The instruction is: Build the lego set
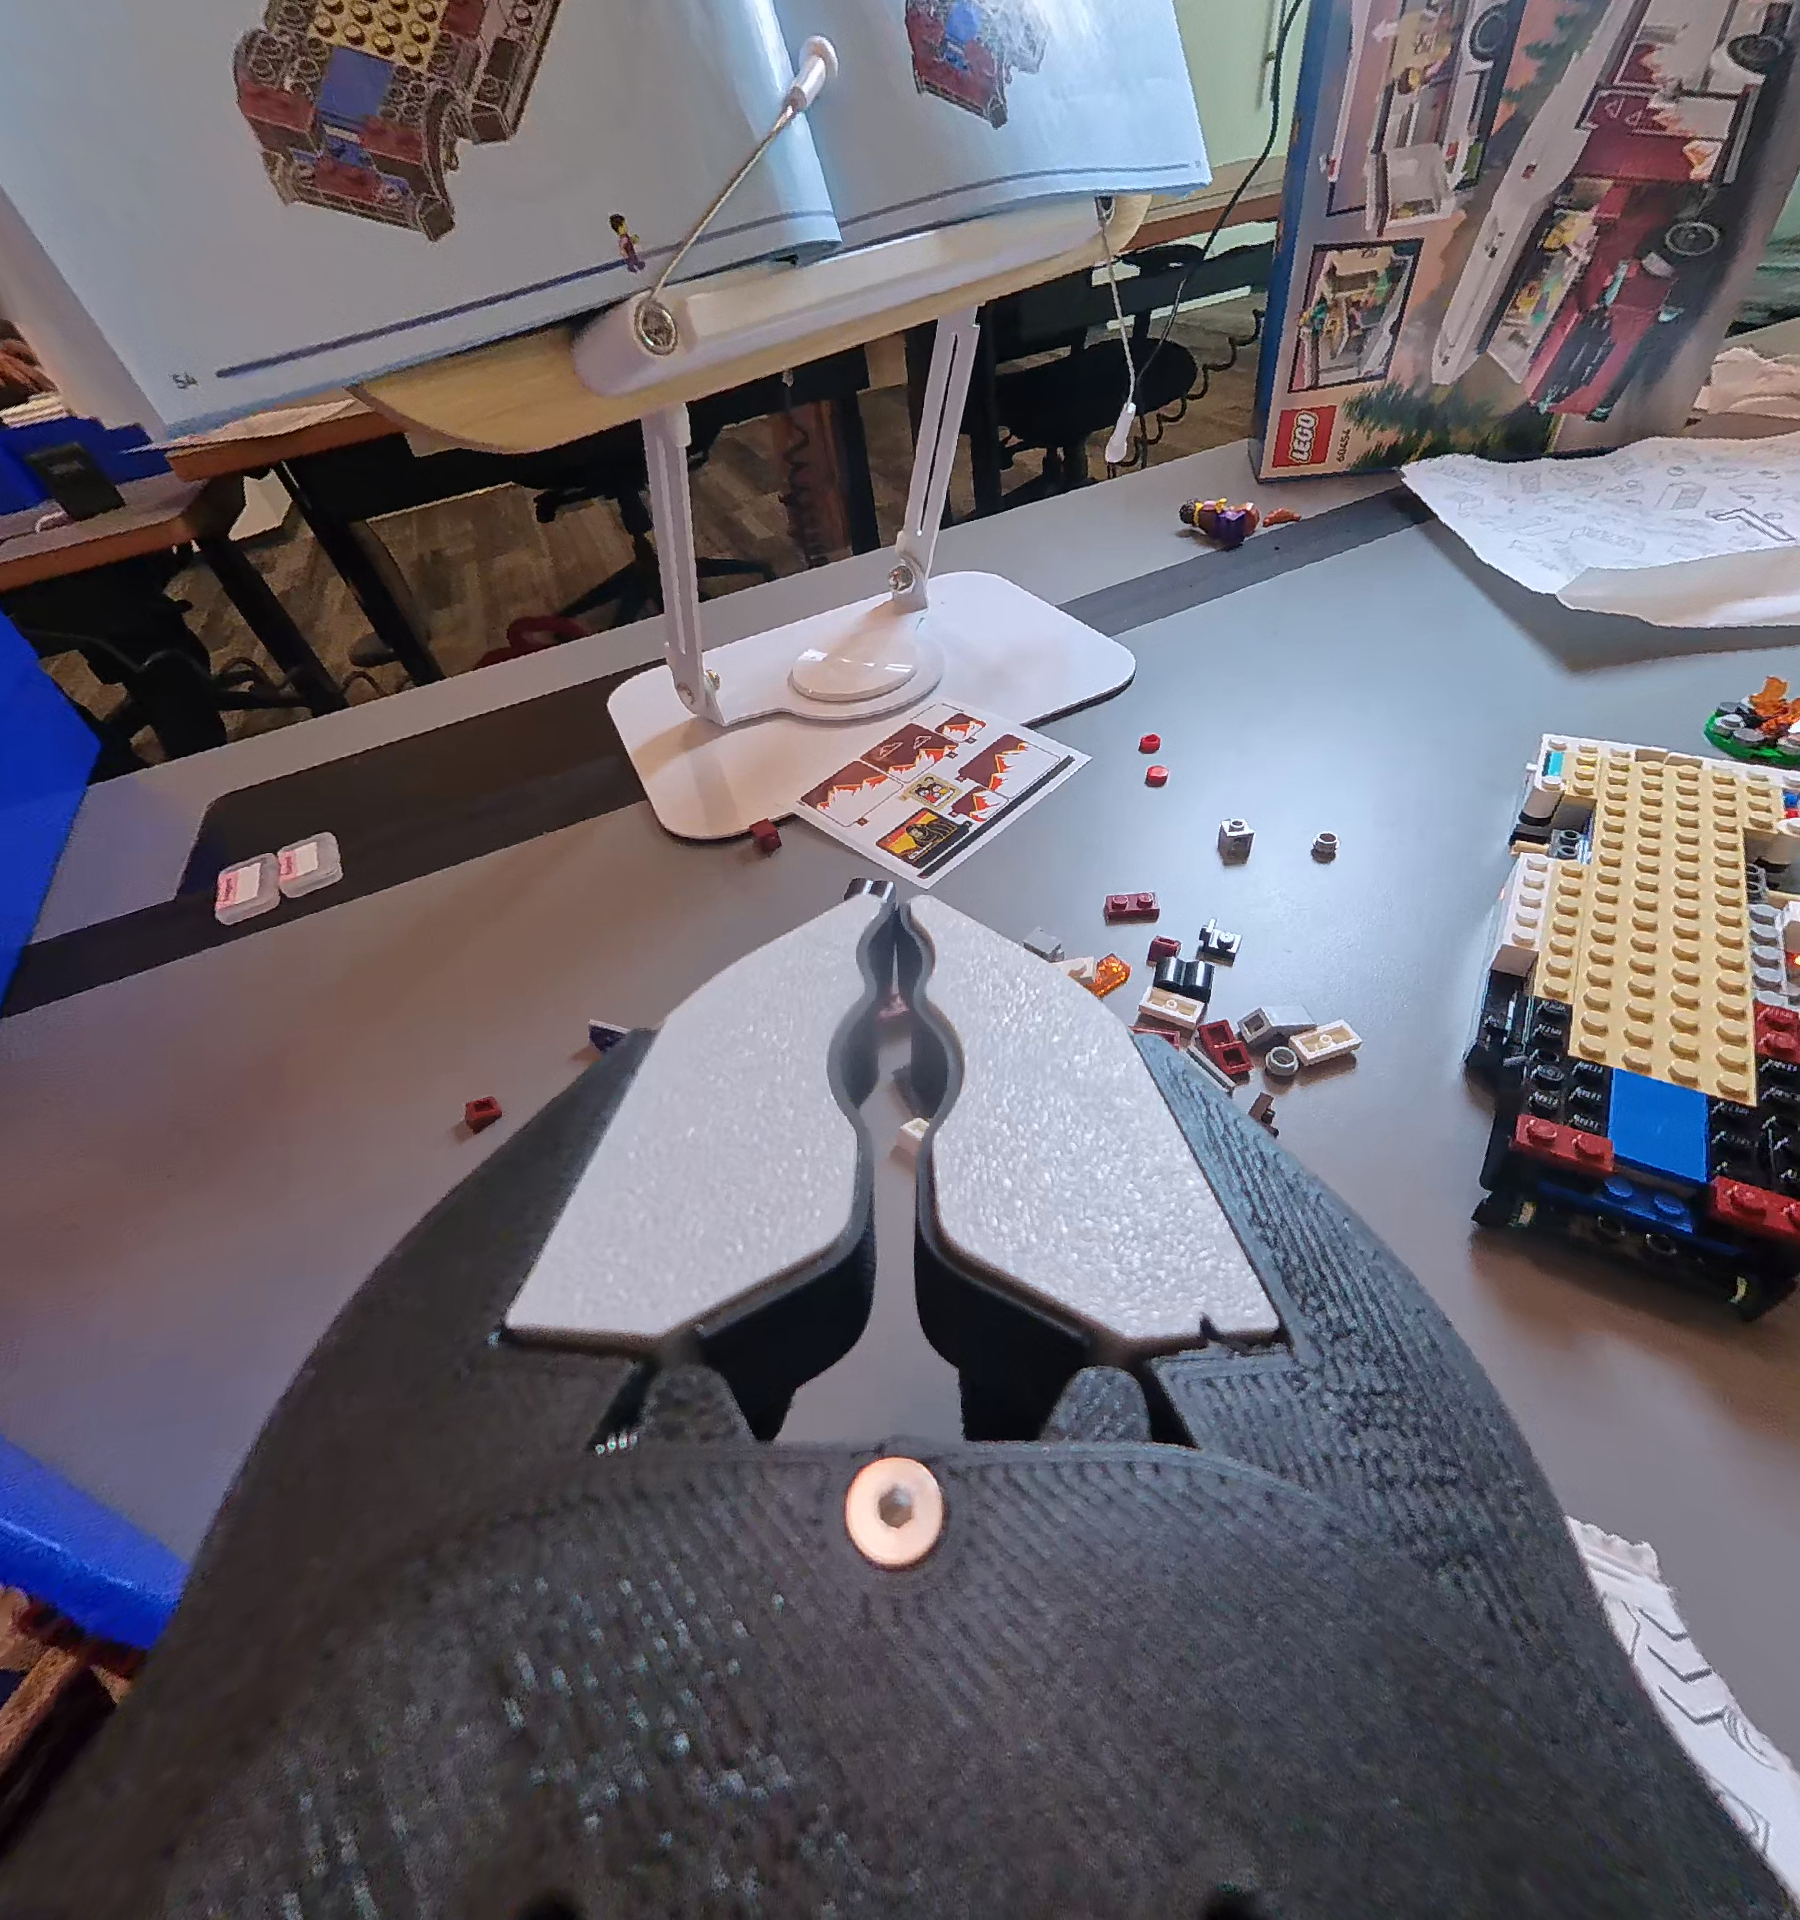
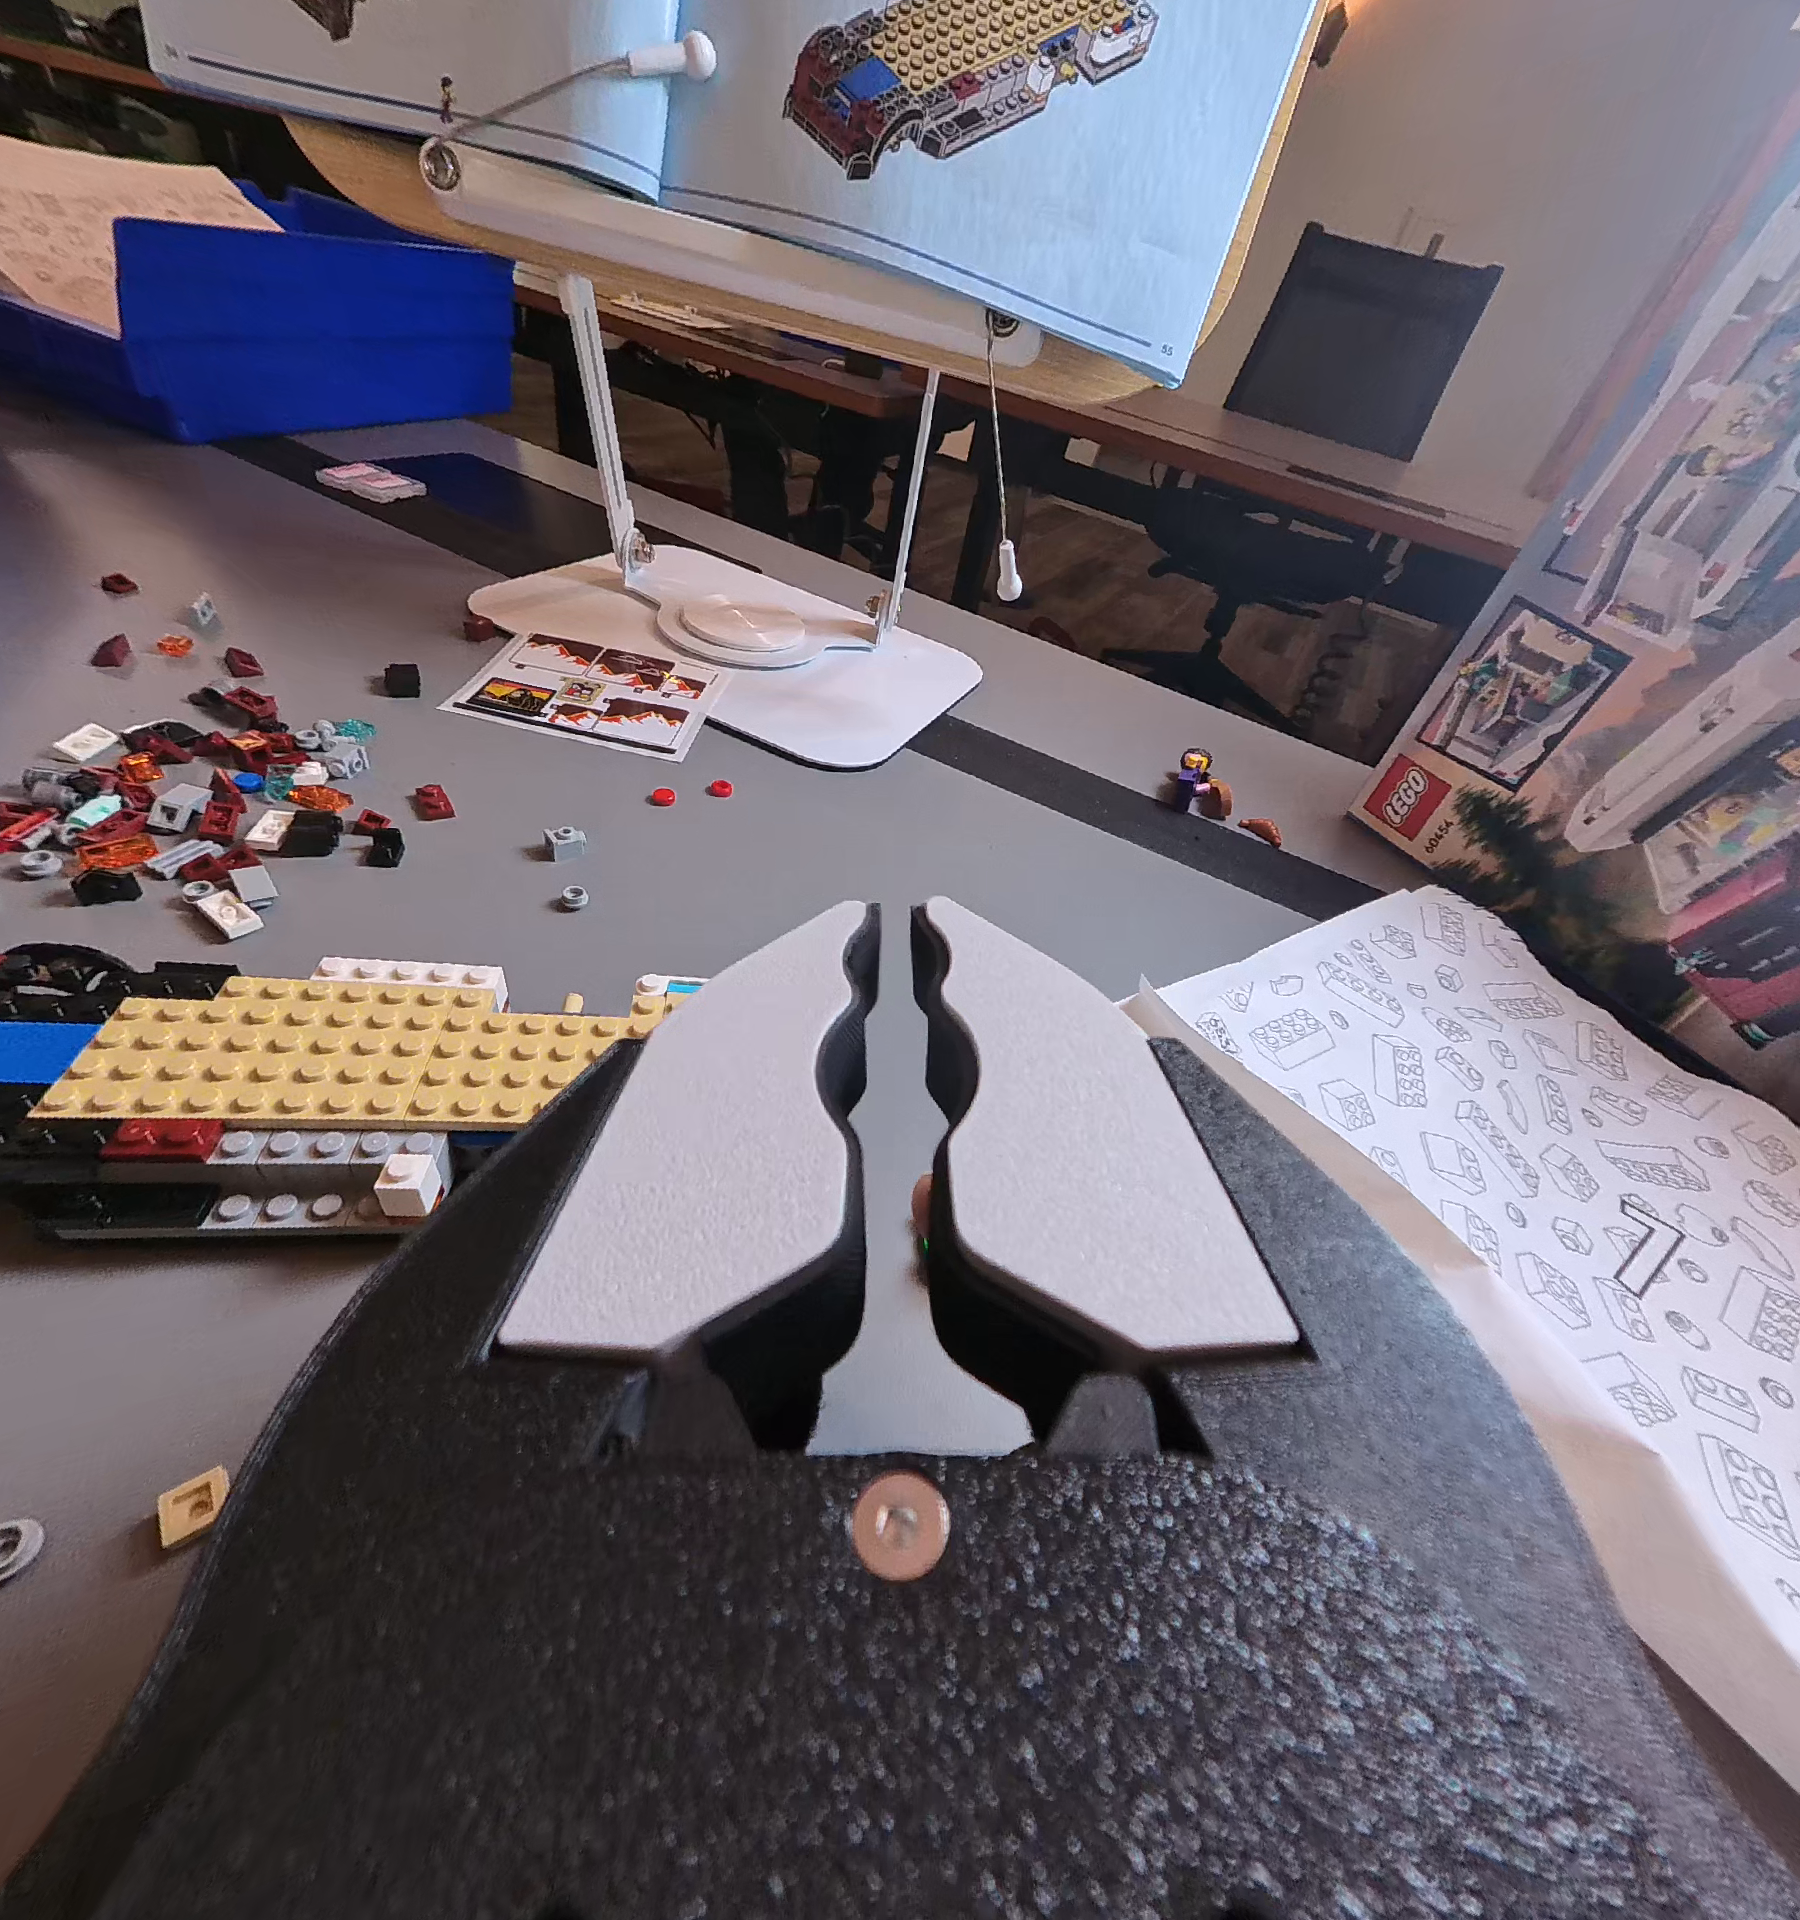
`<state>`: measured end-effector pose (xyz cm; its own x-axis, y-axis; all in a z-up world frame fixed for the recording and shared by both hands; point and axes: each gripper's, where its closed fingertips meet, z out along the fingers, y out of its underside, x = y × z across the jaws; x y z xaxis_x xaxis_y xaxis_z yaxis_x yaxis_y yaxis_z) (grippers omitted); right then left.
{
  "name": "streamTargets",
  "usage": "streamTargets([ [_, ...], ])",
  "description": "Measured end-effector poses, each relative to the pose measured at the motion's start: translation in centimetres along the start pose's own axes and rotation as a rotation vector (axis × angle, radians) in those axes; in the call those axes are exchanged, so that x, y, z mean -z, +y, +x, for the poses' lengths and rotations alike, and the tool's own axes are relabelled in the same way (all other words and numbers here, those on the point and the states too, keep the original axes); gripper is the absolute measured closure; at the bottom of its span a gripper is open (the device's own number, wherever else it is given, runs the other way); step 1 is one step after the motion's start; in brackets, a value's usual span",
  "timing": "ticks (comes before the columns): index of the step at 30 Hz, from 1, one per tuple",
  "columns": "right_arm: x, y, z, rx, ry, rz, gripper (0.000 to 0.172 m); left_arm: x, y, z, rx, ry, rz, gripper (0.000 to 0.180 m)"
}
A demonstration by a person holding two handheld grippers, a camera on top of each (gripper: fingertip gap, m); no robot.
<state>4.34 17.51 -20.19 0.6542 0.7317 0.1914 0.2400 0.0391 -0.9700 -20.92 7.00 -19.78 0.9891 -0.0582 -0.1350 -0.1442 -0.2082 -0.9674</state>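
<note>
Tan-topped brick vehicle — blue, dark-red, black bricks.

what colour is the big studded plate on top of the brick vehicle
Tan, on the brick vehicle, clearest in the left wrist view.

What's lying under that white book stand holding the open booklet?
Under the stand's tray, its flat white base sits on the grey table. A sticker sheet overlaps the base's front edge; the part of the base beneath it is covered.
</note>
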Motion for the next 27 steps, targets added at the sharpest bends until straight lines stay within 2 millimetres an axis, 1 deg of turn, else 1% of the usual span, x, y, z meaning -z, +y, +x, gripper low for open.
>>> streamTargets([
  [13,0.2,-0.2,0.0,0.005,0.000,0.020,0.165,-0.1,0.2,-0.1,0.001,0.004,-0.004,0.180],
  [16,0.2,-0.2,0.1,0.007,0.010,0.017,0.168,0.0,0.0,-0.4,-0.001,-0.011,-0.002,0.180],
  [22,0.2,-0.2,-0.1,0.022,0.009,0.019,0.172,-0.2,0.8,-0.4,-0.002,-0.017,-0.045,0.180],
  [24,0.1,-0.7,-0.7,0.038,-0.021,0.028,0.172,-0.5,1.4,-0.1,-0.018,-0.008,-0.081,0.180],
  [25,0.1,-1.2,-1.3,0.055,-0.055,0.037,0.172,-0.8,1.7,0.0,-0.041,-0.005,-0.103,0.180],
  [26,0.0,-1.8,-2.4,0.072,-0.116,0.041,0.172,-1.1,2.0,0.2,-0.075,0.003,-0.133,0.180],
  [27,0.0,-2.5,-4.0,0.079,-0.204,0.037,0.172,-1.6,2.3,0.4,-0.110,0.009,-0.170,0.180],
])
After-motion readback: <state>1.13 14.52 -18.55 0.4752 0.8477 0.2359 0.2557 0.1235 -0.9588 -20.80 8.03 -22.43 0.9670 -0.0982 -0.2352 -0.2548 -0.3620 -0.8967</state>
